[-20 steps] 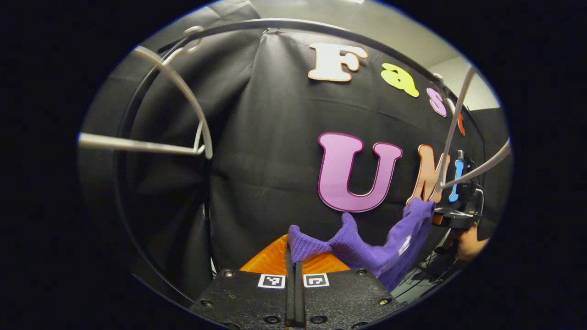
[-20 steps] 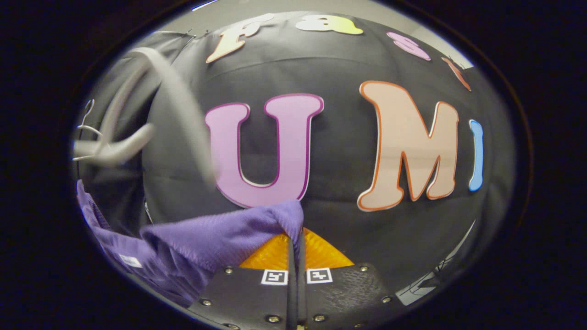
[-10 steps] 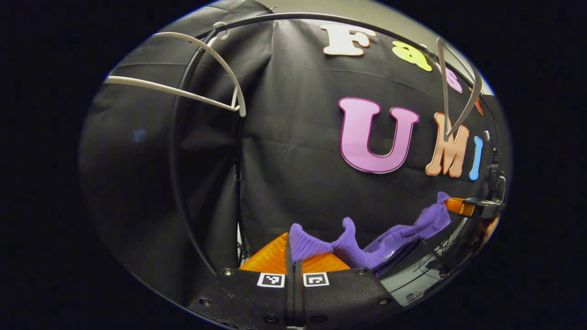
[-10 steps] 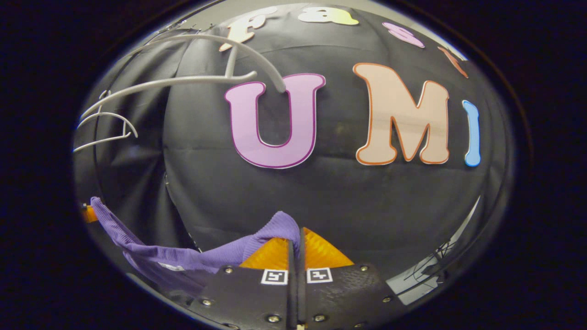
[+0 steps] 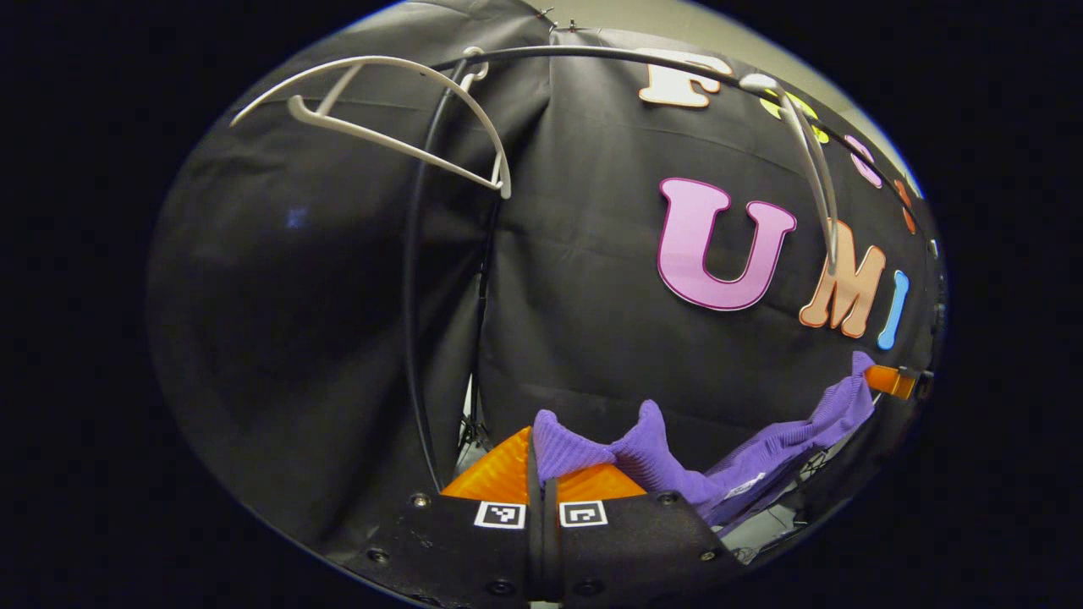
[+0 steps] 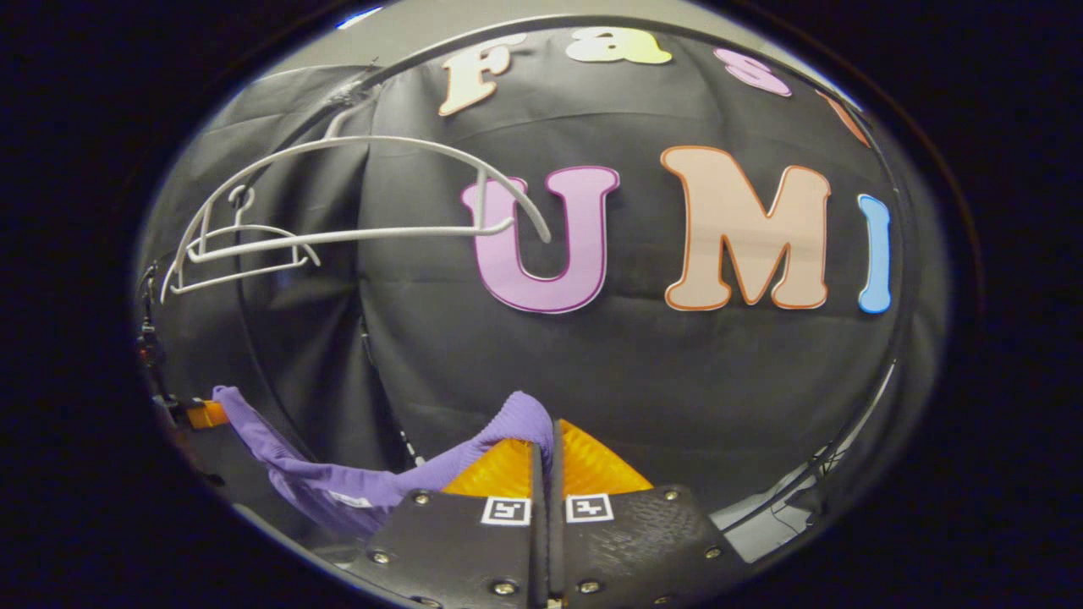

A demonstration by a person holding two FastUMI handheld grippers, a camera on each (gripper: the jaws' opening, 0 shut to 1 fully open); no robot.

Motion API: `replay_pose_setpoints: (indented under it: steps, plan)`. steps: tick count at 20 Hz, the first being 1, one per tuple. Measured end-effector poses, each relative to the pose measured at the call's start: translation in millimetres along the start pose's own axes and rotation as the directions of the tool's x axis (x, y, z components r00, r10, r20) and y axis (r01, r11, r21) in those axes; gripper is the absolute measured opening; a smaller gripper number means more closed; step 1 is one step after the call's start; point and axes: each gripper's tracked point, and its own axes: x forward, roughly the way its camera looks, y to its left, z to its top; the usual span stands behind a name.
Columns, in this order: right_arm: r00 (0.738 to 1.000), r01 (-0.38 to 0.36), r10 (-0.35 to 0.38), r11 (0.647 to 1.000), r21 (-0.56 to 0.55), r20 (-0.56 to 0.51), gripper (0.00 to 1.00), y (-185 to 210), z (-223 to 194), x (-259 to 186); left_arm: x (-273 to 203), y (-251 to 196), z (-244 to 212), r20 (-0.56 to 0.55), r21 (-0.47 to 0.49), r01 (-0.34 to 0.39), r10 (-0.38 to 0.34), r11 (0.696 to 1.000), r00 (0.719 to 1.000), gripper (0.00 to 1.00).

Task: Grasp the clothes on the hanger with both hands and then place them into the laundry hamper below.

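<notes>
Purple garment stretched between two grippers, below the rail.

The left gripper (image 5: 542, 461) is clamped on one edge of the purple garment (image 5: 677, 474), and the right gripper (image 6: 546, 448) is clamped on the other edge; the cloth sags between them. Both white hangers (image 6: 381, 194) hang bare on the black rail (image 5: 609, 55), above the garment and well apart from it. In the left gripper view the second hanger (image 5: 406, 127) sits farther left along the rail.

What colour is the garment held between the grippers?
Purple garment, clearest in the left gripper view.
</notes>
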Motion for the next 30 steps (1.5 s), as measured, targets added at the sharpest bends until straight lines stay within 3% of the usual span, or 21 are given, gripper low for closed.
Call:
replay_pose_setpoints:
  steps: [8, 10, 11, 17, 20, 22, 30]
  plan:
    - [0.996, -0.087, 0.088, 0.996, -0.027, 0.024, 0.01, 26.2, 28.9, -36.0, -49.6, -35.2, 45.4, 0.090, 0.031, 0.037, -0.040, 0.999, 0.995, 0.01]
    - [0.995, -0.096, 0.096, 0.995, -0.014, 0.033, 0.06, 30.8, 33.9, -41.6, -61.4, -54.9, 63.3, 0.111, 0.032, 0.075, -0.079, 0.997, 0.991, 0.00]
    - [0.994, -0.100, 0.100, 0.995, -0.010, 0.035, 0.01, 32.6, 37.4, -44.1, -66.1, -64.9, 70.9, 0.121, 0.043, 0.090, -0.094, 0.995, 0.988, 0.00]
    - [0.991, -0.114, 0.111, 0.993, 0.043, 0.075, 0.01, 40.3, 50.2, -59.9, -82.2, -120.5, 102.8, 0.175, 0.070, 0.177, -0.187, 0.982, 0.967, 0.01]
    - [0.988, -0.123, 0.115, 0.989, 0.082, 0.102, 0.06, 42.4, 59.1, -65.1, -78.7, -163.3, 102.4, 0.173, 0.099, 0.247, -0.261, 0.964, 0.950, 0.01]
    - [0.988, -0.123, 0.113, 0.987, 0.099, 0.107, 0.01, 43.0, 61.5, -66.6, -73.6, -190.8, 100.5, 0.162, 0.112, 0.293, -0.308, 0.950, 0.937, 0.01]
    - [0.985, -0.148, 0.126, 0.969, 0.196, 0.122, 0.01, 36.5, 74.9, -62.8, -47.6, -279.0, 98.4, 0.138, 0.226, 0.402, -0.438, 0.887, 0.888, 0.01]
